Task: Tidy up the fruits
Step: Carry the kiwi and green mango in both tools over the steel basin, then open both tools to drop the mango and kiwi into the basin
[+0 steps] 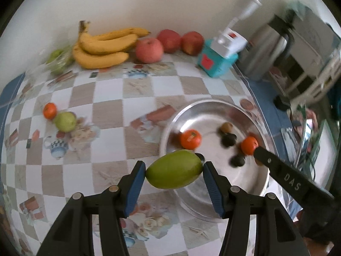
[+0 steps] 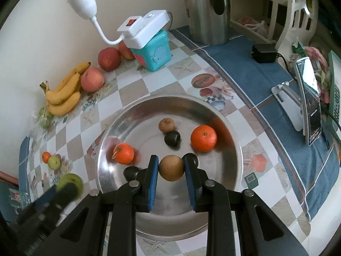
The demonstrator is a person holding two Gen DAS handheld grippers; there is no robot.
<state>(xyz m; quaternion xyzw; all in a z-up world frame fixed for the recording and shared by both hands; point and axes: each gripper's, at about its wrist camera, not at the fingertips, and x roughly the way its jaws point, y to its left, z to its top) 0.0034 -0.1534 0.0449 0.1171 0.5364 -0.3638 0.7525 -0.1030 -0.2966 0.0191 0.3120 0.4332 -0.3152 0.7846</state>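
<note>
A green fruit is clamped lengthwise between the blue-padded fingers of the left gripper and is carried above the near left rim of the steel bowl. In the right wrist view the same fruit is seen blurred at the lower left, beside the bowl.

A round brown fruit is pinched between the closed fingers of the right gripper and is held over the near part of the bowl.

Inside the bowl, 2 oranges are seen: 1 with a stem on the left and 1 on the right. Between them a small brown fruit lies touching a dark fruit. 2 more dark fruits are partly hidden behind the right gripper's fingers.

On the checked surface, well apart from the bowl, a small orange is found touching a small green fruit. Along the wall a bunch of bananas and 3 apples are lined up, with a bagged green fruit at the bananas' left. A teal box carrying a white switch unit stands beside the apples, and a steel kettle is placed further right.
</note>
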